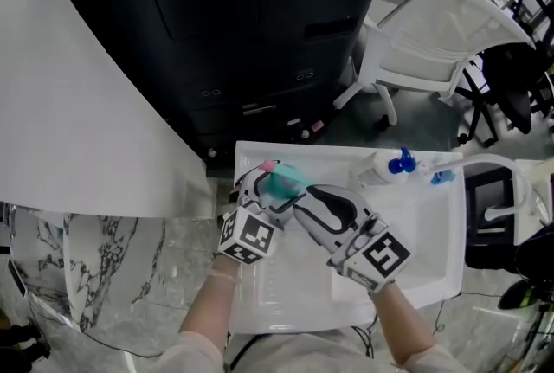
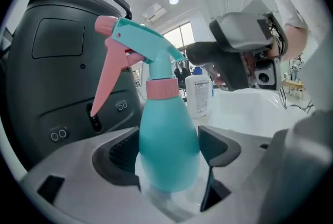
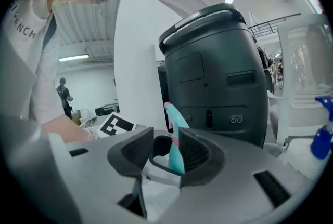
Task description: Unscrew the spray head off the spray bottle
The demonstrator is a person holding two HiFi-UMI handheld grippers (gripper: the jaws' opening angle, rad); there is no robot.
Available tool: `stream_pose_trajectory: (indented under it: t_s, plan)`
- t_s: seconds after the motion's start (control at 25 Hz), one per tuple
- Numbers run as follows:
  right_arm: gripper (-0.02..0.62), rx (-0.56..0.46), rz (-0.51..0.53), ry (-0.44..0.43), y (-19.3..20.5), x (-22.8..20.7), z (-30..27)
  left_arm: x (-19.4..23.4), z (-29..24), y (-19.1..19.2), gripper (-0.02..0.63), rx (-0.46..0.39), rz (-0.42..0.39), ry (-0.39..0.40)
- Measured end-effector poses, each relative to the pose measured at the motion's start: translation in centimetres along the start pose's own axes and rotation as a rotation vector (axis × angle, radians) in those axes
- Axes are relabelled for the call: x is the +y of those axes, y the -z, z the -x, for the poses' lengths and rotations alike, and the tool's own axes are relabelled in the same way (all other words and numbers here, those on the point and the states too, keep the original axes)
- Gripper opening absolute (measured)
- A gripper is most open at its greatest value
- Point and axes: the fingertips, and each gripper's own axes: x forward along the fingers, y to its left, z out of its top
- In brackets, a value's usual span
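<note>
Left gripper [image 2: 167,160]: my jaws are closed on the teal belly of the spray bottle [image 2: 169,134], with a pad against each side, low in the centre of the left gripper view.
Spray bottle: it stands straight up in that view. In the head view it is just left of centre, over the upper left corner of the white tray [image 1: 433,267].
Spray head [image 2: 143,43]: teal, seated on the bottle at the pink collar [image 2: 162,88]. Its pink trigger [image 2: 106,80] hangs toward the left of the frame.
Right gripper [image 3: 164,153]: my jaws stand partway apart with the spray head edge-on between them. It lies against the right-hand pad with a gap to the left-hand one, so I am not pinching it.
Both grippers: they meet tip to tip at the centre of the head view.
Second bottle [image 1: 381,168]: white with a blue head, at the tray's upper right, well apart from my grippers.
Backdrop: a black machine [image 1: 260,34] fills the top of the head view.
</note>
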Motion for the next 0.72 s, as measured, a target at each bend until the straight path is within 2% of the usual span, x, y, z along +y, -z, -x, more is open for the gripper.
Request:
stream_pose_trajectory:
  t_s: [0.12,0.24,0.32,0.36,0.52,0.64,0.72]
  plan:
    - [0.209,-0.032,-0.077,0.008,-0.5,-0.5,-0.6,-0.1,0.0,-0.1,0.357,0.003,-0.009,0.002]
    - [0.312,-0.074,-0.146,-0.066,-1.3,0.1,-1.3,-0.2,0.0,0.0,0.357,0.005,-0.021,0.001]
    - [0.371,-0.072,-0.123,-0.111,-1.6,0.9,-1.9,-0.2,0.0,0.0,0.357,0.007,-0.021,0.001]
    - [0.380,-0.059,-0.085,-0.121,-1.5,1.2,-2.2,-0.2,0.0,0.0,0.357,0.008,-0.020,0.001]
    - [0.391,-0.015,0.078,-0.082,-0.7,1.7,-3.2,-0.3,0.0,0.0,0.357,0.012,-0.016,-0.001]
    - [0.316,0.026,0.163,-0.020,0.3,1.0,-2.9,-0.2,0.0,0.0,0.357,0.007,-0.005,-0.006]
    - [0.279,0.026,0.152,0.014,0.6,0.2,-2.2,0.0,0.0,0.0,0.357,0.004,0.006,-0.007]
